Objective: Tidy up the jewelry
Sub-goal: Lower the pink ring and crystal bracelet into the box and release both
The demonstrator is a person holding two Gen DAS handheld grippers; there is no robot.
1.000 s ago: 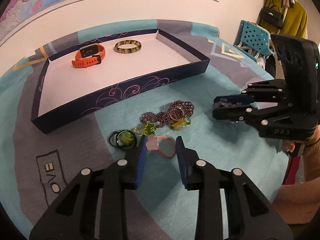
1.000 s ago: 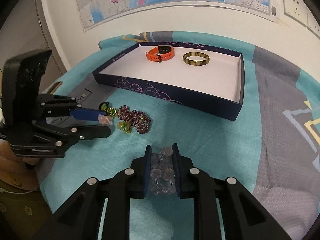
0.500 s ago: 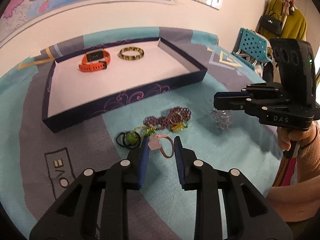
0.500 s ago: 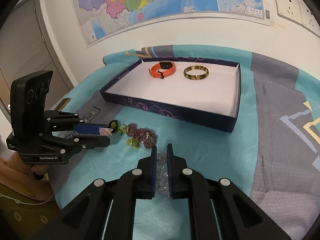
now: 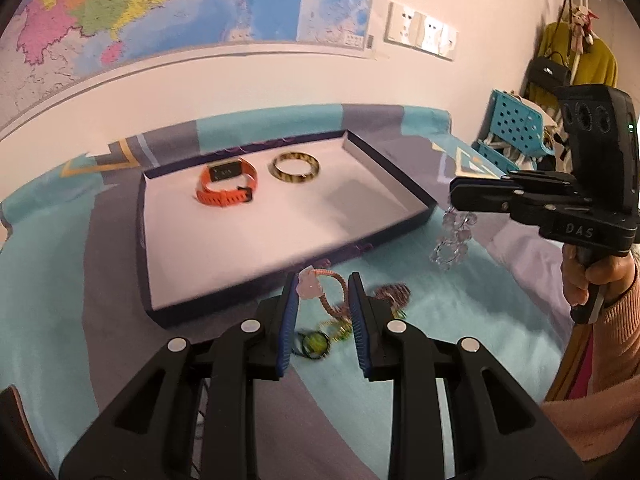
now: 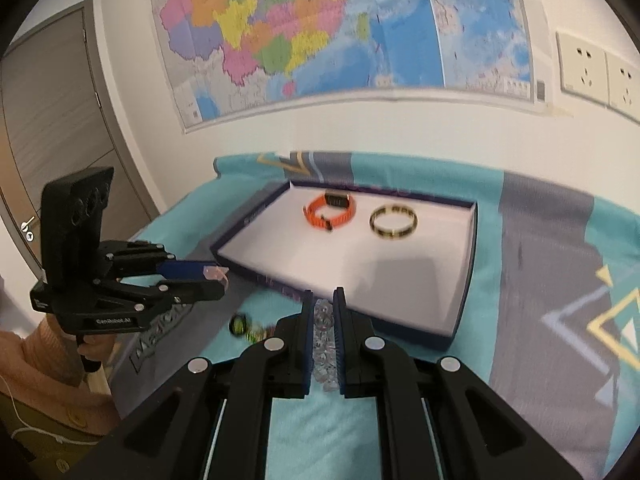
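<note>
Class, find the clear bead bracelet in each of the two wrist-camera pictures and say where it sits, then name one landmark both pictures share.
Left wrist view: the clear bead bracelet hangs at the right, below the right gripper, beside the box's near right corner.
Right wrist view: the bracelet sits at bottom centre, pinched between that gripper's own fingers.
Shared landmark: the orange watch lying in the box.

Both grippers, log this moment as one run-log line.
left gripper: shut on pink flower hair tie, lifted | right gripper: shut on clear bead bracelet, lifted | tray: orange watch, gold bangle
</note>
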